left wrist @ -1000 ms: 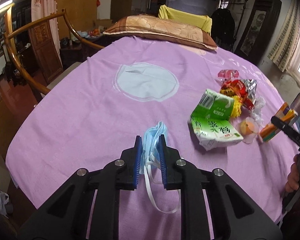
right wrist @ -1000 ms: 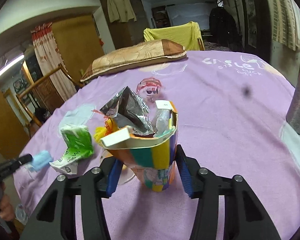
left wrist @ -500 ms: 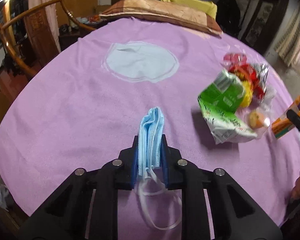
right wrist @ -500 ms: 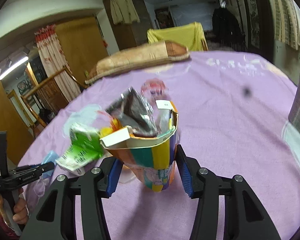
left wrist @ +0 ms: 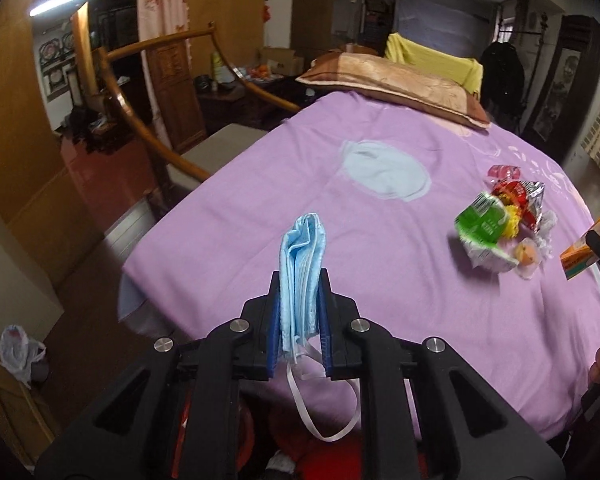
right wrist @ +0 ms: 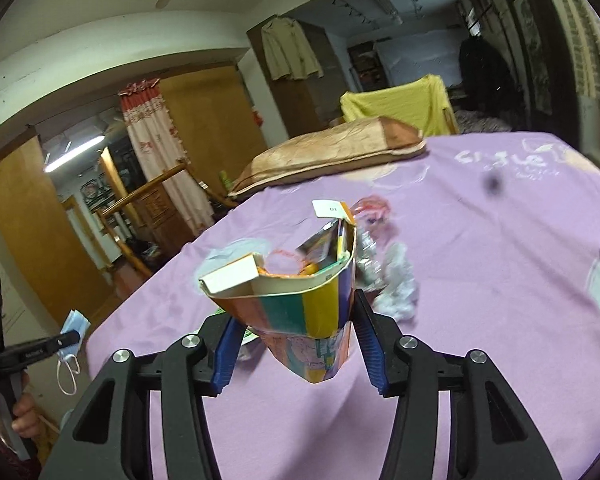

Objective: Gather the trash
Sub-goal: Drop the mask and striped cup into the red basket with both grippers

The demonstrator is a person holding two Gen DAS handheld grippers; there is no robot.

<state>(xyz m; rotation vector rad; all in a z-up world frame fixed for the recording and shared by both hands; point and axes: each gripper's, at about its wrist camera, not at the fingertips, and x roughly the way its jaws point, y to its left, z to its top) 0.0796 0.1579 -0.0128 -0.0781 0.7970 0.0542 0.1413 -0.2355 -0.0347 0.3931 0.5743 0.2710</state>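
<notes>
The fingers of the left gripper (left wrist: 300, 312) are clamped tight on a folded blue face mask (left wrist: 303, 264), its white ear loop dangling below them, lifted clear of the purple bedspread (left wrist: 340, 208). The right gripper's (right wrist: 296, 344) fingers, about half open, press both sides of a striped paper cup (right wrist: 300, 312) already stuffed with wrappers and a small box. Ahead and right of the left fingers lie a green packet (left wrist: 482, 224), a red snack bag (left wrist: 520, 196) and crumpled plastic. Collecting looks partly done: the mask is not yet binned, and that pile remains.
</notes>
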